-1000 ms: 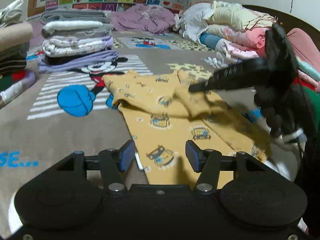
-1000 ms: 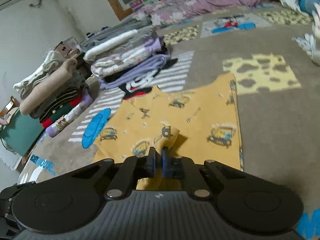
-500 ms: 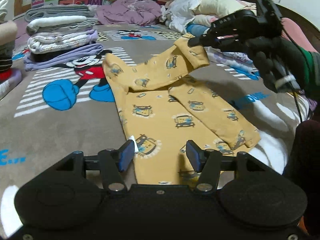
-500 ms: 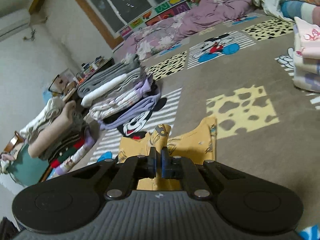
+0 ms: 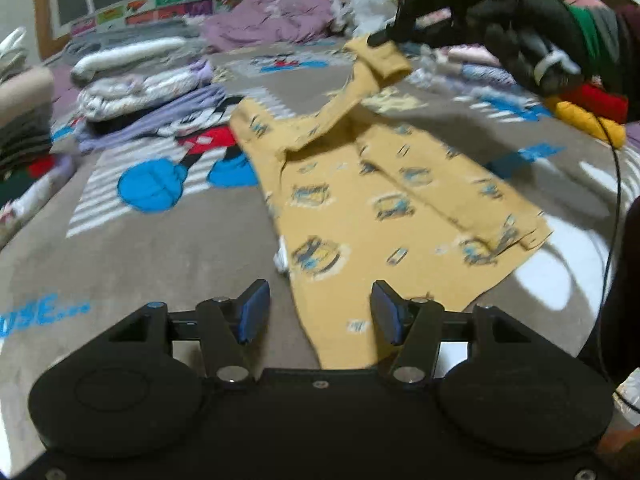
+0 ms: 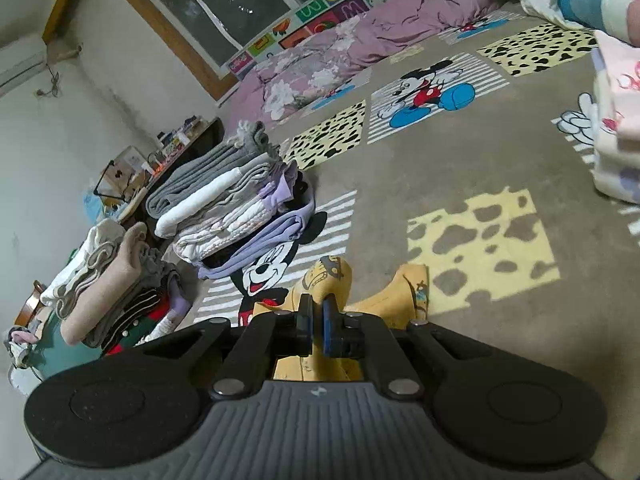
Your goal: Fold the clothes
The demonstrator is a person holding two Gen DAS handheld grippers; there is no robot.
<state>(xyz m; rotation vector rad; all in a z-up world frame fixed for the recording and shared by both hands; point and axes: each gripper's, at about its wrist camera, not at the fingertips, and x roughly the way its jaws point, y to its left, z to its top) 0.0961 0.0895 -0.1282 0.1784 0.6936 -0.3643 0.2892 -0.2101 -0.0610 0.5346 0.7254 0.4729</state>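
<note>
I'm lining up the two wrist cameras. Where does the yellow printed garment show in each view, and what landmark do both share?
Left wrist: the yellow garment lies spread mid-frame on the blanket, its sleeve lifted upper right by the right gripper.
Right wrist: only a pinched bunch shows bottom centre, above the shut fingers.
Shared landmark: the stack of folded clothes on the left.

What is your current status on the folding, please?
Right gripper shut on yellow garment, sleeve lifted. Left gripper open, empty, above its hem. Nothing in the way.
</note>
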